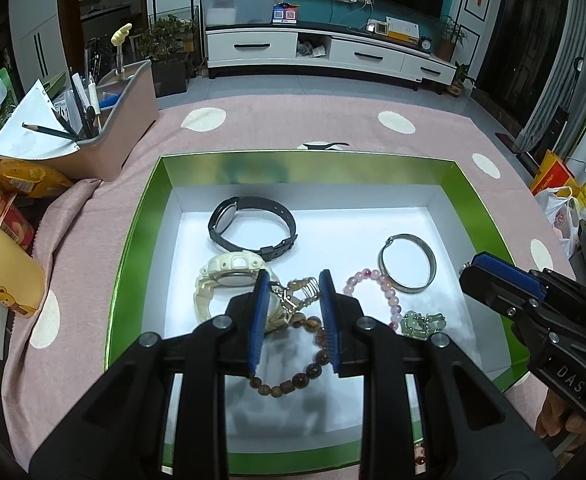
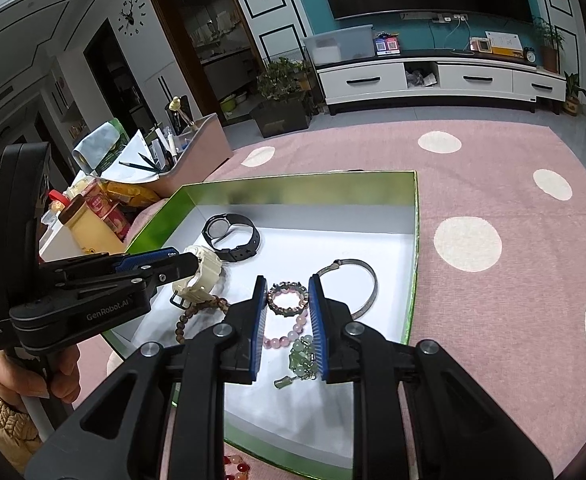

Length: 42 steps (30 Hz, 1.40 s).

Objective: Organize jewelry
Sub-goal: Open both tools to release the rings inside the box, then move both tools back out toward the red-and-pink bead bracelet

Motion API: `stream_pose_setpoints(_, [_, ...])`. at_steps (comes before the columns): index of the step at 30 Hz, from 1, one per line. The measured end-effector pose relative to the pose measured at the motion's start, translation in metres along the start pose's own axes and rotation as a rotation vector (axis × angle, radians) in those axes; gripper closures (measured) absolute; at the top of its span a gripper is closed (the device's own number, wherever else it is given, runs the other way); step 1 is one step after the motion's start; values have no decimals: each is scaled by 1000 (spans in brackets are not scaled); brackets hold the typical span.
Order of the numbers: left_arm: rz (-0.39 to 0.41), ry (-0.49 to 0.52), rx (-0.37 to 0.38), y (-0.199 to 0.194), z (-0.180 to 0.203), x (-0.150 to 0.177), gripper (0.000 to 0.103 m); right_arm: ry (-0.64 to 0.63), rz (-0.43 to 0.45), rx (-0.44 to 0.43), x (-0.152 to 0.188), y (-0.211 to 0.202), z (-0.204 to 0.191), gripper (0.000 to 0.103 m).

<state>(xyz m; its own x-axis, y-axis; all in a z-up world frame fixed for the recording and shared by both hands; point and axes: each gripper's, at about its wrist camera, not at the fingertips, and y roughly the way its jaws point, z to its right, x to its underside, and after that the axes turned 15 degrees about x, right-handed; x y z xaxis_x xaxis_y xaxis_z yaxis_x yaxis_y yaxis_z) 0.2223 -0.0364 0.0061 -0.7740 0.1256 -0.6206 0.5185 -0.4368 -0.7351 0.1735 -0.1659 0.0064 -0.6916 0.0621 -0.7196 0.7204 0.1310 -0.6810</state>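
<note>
A green-walled box [image 1: 165, 176] with a white floor holds the jewelry: a black watch [image 1: 253, 226], a cream watch [image 1: 229, 276], a gold stretch bracelet [image 1: 301, 292], a brown bead bracelet [image 1: 293, 380], a pink bead bracelet [image 1: 389, 292], a silver bangle [image 1: 407, 264] and a green jade piece [image 1: 425, 324]. My left gripper [image 1: 294, 282] is open above the gold bracelet. My right gripper [image 2: 286, 286] is open above the box [image 2: 411, 280], over the gold bracelet [image 2: 289, 300], pink beads [image 2: 297, 326] and jade piece [image 2: 303, 354]. A red bead bracelet [image 2: 235, 466] lies outside the box's near edge.
A pink dotted tablecloth [image 1: 293, 120] covers the table. A pink organizer with pens [image 1: 109, 120] and snack packets [image 1: 9, 200] stand at the left. A yellow bottle [image 2: 93, 232] stands left of the box. Bags [image 1: 565, 200] lie at the right.
</note>
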Motion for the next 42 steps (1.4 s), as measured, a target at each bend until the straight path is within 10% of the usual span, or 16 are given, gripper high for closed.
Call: stream_pose_setpoints(42, [48,13,42,-44,12,22,57,44,50,-20,15,-53,12,72])
